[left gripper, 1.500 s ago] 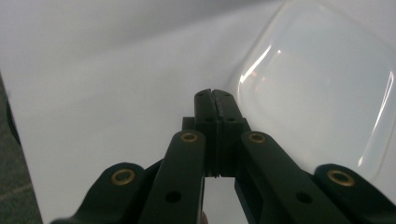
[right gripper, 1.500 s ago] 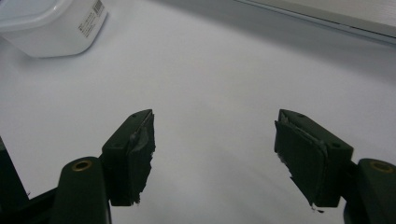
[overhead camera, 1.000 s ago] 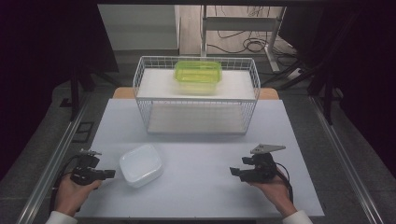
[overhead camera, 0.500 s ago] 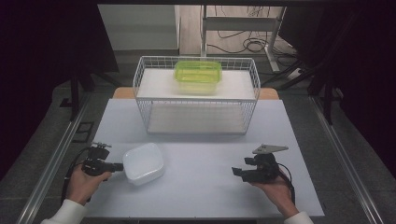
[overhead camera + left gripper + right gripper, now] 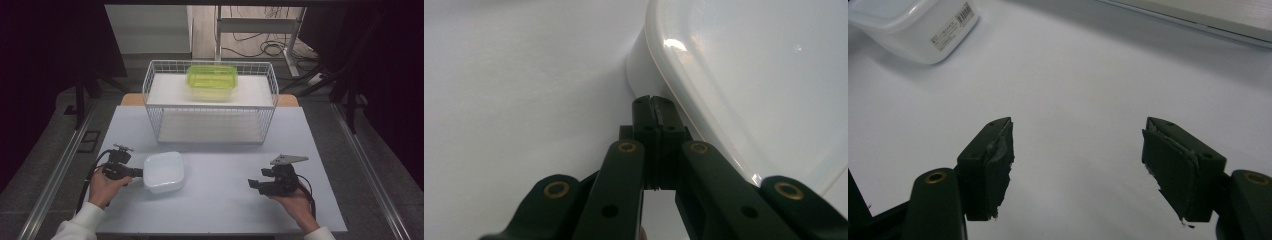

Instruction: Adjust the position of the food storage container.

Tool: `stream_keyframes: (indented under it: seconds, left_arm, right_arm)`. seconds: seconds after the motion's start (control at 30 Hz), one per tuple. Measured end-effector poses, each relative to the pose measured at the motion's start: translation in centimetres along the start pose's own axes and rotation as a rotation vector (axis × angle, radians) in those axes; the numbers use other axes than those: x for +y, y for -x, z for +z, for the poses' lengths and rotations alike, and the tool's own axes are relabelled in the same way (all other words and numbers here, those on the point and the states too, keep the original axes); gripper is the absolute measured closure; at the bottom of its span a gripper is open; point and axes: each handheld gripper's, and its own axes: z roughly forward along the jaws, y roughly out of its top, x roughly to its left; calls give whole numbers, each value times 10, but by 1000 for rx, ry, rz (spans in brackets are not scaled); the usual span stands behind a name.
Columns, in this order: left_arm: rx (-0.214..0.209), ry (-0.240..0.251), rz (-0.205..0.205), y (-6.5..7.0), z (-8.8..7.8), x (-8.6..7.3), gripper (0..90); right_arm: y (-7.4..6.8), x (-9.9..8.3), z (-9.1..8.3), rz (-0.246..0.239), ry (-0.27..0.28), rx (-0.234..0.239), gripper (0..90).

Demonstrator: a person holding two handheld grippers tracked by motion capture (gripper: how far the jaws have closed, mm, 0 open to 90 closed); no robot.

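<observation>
So the white plastic container [image 5: 163, 171], glossy with rounded corners, is sat on the matte pale table [image 5: 220, 210], front left. The left gripper [image 5: 138, 172] is pressed against its edge, jaws squeezed together, nothing pinched. The right gripper [image 5: 1078, 165] is held wide apart over bare tabletop, pads scuffed.

The left gripper [image 5: 134, 172] is lying level near the table's left edge, its jaws pressed together and pointing right. The left hand [image 5: 102, 185] is gripping it from behind. The right gripper [image 5: 254, 184] is resting at the near right, pointing left with jaws standing wide apart, and the right hand [image 5: 295, 202] is cradling it from below.
</observation>
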Motion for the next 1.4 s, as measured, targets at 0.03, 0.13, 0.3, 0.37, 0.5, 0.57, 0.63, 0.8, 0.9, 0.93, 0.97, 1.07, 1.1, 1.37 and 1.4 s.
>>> stream_keyframes:
  seconds: [0.03, 0.13, 0.3, 0.37, 0.5, 0.57, 0.63, 0.8, 0.9, 0.93, 0.97, 1.07, 1.1, 1.37, 1.4]
  left_arm:
    - [0, 1, 4, 1, 1, 1, 896]
    - [-7, -4, 14, 6, 4, 5, 896]
    - [-41, -10, 31, 16, 10, 9, 896]
    - [-50, -7, 36, 22, 14, 11, 896]
    - [-61, -22, 64, 32, 19, 16, 896]
    - [-70, -23, 70, 37, 22, 18, 896]
    - [-90, -28, 81, 43, 25, 22, 896]
    - [-113, -33, 98, 56, 32, 28, 896]
    - [-117, -39, 113, 64, 37, 32, 896]
    - [-118, -41, 118, 66, 39, 33, 896]
    - [-114, -41, 123, 68, 40, 34, 896]
    - [-122, -41, 130, 74, 44, 37, 896]
    - [-124, -42, 133, 76, 45, 38, 896]
    - [-140, -19, 153, 83, 45, 39, 895]
    - [-141, -12, 149, 83, 44, 39, 895]
  right_arm:
    - [0, 0, 0, 1, 2, 0, 284]
    - [0, 0, 0, 2, 2, -1, 284]
    - [0, 0, 0, 0, -1, -2, 284]
    - [0, 0, 0, 2, -1, -1, 284]
    - [-1, 0, 0, 3, 1, -1, 284]
    - [-1, 0, 0, 2, 2, -1, 284]
    - [-2, 0, 0, 3, 3, 0, 284]
    - [-1, 0, 0, 2, 3, 0, 284]
    - [-1, 0, -1, 3, 1, 0, 284]
    - [-1, 0, -1, 5, 3, 0, 284]
    - [-1, 0, -1, 5, 4, 0, 284]
    - [-1, 0, 0, 2, 2, 0, 284]
    - [-2, 0, 0, 2, 1, 0, 284]
    - [-1, 0, -1, 3, 4, -2, 284]
    - [-1, 0, -1, 4, 10, -4, 283]
